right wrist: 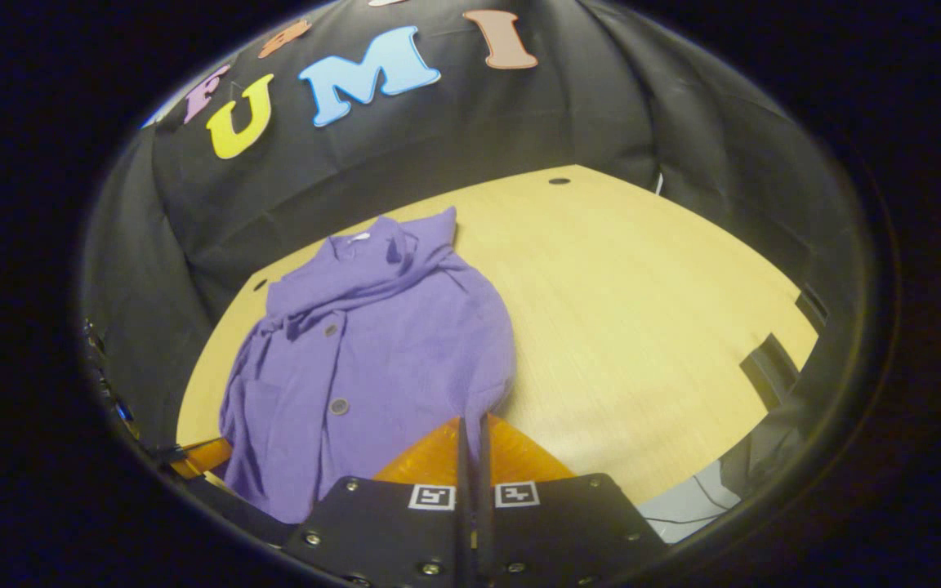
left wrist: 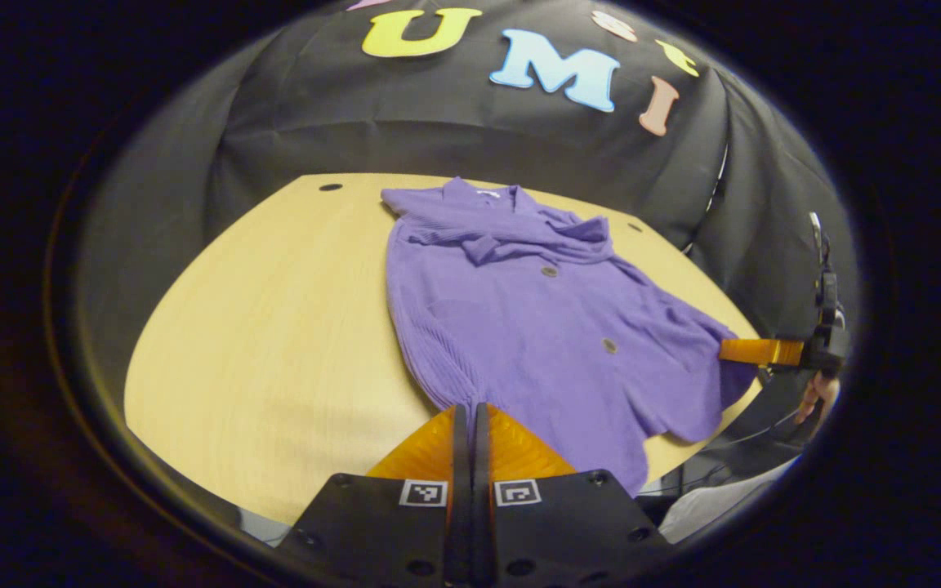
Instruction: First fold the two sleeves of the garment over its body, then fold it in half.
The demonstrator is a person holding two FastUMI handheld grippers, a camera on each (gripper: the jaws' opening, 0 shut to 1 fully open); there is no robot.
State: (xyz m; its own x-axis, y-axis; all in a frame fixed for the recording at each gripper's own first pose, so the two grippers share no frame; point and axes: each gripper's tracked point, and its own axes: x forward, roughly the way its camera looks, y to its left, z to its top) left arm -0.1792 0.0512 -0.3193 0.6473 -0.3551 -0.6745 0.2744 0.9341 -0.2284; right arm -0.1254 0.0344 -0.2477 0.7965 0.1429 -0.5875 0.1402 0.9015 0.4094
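Both claws pinch purple cardigan (left wrist: 536,327) hem corners, garment stretching ahead.

Dim, warm light; fisheye warp, edges dark.

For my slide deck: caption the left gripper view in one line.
Purple cardigan lies on the wooden table, sleeves folded over its body; both grippers pinch its near hem corners.

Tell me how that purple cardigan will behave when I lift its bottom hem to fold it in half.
The purple cardigan is a soft ribbed knit already wrinkled near the collar, so it will probably sag and drape between both grip points rather than hold flat. It looks thin, so likely light. On the smooth wooden table, the part left lying may slide or bunch as you pull.
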